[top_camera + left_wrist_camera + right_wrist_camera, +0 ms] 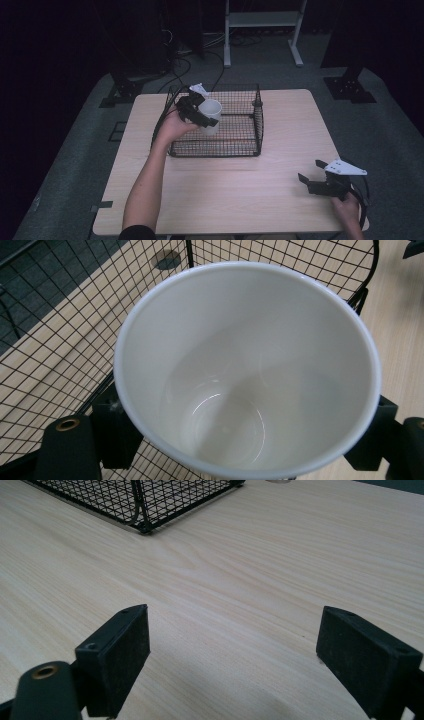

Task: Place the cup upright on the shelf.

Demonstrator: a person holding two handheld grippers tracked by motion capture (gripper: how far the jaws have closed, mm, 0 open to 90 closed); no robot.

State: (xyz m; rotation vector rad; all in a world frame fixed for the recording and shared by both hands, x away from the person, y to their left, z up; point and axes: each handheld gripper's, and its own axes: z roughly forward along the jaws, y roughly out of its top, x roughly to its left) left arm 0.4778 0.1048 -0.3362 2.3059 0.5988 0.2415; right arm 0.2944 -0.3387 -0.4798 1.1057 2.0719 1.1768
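The left gripper (202, 119) is clamped on a white cup (211, 116), its two black jaws pressing against the cup's outer wall from opposite sides, as the left gripper view shows with a pad (116, 432) at the lower left of the rim and another at the lower right. The cup is held over the left part of the black wire basket (252, 131), above the basket's floor and close to its left wall; whether its base touches the mesh cannot be told. In the left gripper view the cup (247, 370) is seen from above, mouth open toward the camera, its inside white and glossy, with the basket's grid (55, 355) behind and below it. The basket stands on the far middle of the light wooden table (225, 195), its near edge roughly level with the person's left hand (174, 127), whose forearm reaches up from the near edge of the table. The right gripper (311, 176) is at the near right of the table, well apart from the basket, held in the right hand (348, 204) low over the wood. Its jaws stand wide apart with nothing between them; the right gripper view shows bare tabletop (240, 580) between the two pads (120, 655) and a corner of the basket (142, 505) at the far left
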